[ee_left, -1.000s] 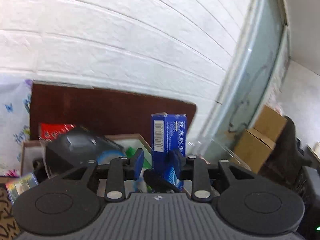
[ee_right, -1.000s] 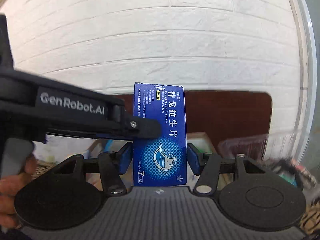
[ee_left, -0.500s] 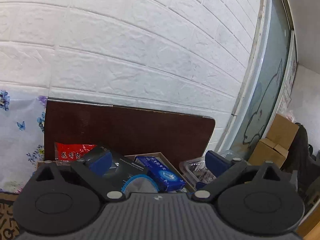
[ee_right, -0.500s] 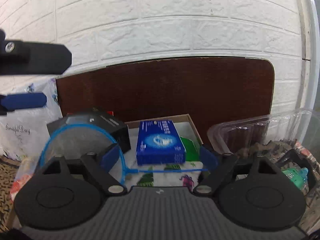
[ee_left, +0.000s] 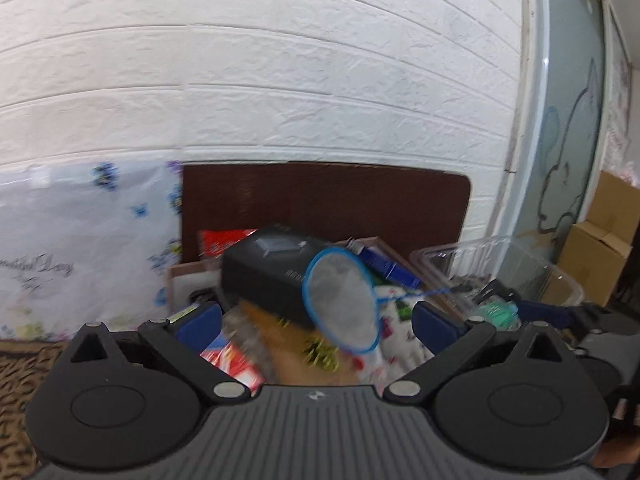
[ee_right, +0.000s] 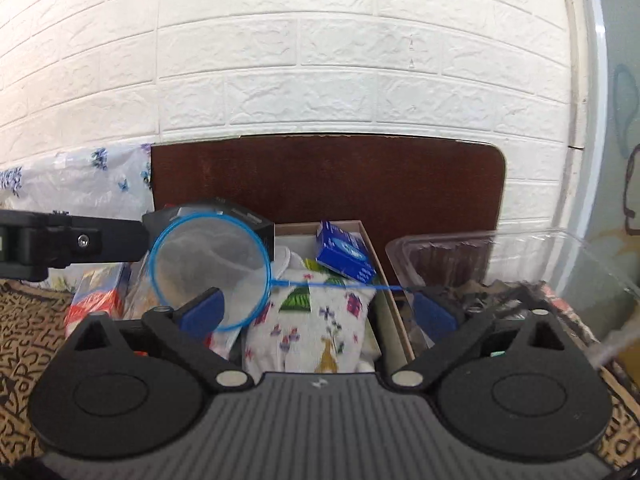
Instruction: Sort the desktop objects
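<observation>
White brick wall behind a crowded cardboard box [ee_right: 370, 240].
My left gripper [ee_left: 316, 322] and right gripper [ee_right: 316, 312] gape, released; the blue net [ee_right: 208, 268] could snag on them.

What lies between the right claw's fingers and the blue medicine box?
In the right wrist view, a floral pouch and the blue net's handle lie before the blue medicine box.

Items between the left gripper [ee_left: 316, 318] fingers are motion-blurred, unidentifiable. The blue net [ee_right: 210, 270] partly screens the black box [ee_right: 256, 226]. Clear tray [ee_right: 532, 256] contents indistinct; its right side blurs out.
</observation>
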The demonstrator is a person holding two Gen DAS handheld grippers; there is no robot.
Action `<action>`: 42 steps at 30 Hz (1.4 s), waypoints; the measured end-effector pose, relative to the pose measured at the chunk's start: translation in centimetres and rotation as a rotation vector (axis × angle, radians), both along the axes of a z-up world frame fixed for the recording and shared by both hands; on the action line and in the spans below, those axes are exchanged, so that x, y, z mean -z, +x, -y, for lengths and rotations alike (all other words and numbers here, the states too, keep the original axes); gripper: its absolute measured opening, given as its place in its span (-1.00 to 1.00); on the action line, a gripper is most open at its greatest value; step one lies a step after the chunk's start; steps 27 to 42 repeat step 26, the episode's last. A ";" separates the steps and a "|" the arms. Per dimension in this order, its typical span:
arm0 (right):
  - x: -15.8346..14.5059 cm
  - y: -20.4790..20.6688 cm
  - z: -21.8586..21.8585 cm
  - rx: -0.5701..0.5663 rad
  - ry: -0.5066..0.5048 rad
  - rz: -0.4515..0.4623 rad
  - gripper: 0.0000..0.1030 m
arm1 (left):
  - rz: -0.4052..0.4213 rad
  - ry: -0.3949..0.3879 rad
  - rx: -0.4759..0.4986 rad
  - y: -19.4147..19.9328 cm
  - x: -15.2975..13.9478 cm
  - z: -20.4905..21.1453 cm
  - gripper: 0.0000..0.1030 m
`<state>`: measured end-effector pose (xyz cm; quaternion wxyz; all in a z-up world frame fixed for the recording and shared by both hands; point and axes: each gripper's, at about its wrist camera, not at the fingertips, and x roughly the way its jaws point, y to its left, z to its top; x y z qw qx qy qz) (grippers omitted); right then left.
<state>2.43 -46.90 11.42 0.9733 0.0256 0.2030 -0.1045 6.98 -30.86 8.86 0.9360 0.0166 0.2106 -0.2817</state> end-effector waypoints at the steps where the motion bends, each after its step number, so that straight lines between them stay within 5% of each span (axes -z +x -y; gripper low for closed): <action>1: -0.1 -0.9 -0.5 -0.001 -0.011 -0.004 0.97 | 0.001 0.015 -0.008 -0.6 0.1 -0.4 1.00; 15: 1.2 -10.0 -6.9 0.000 -0.114 -0.102 0.97 | -0.065 0.067 -0.049 -7.4 3.0 -4.7 1.00; 42: 0.9 -11.9 -9.1 0.035 -0.106 -0.117 0.96 | -0.086 0.032 -0.040 -9.0 3.2 -6.5 1.00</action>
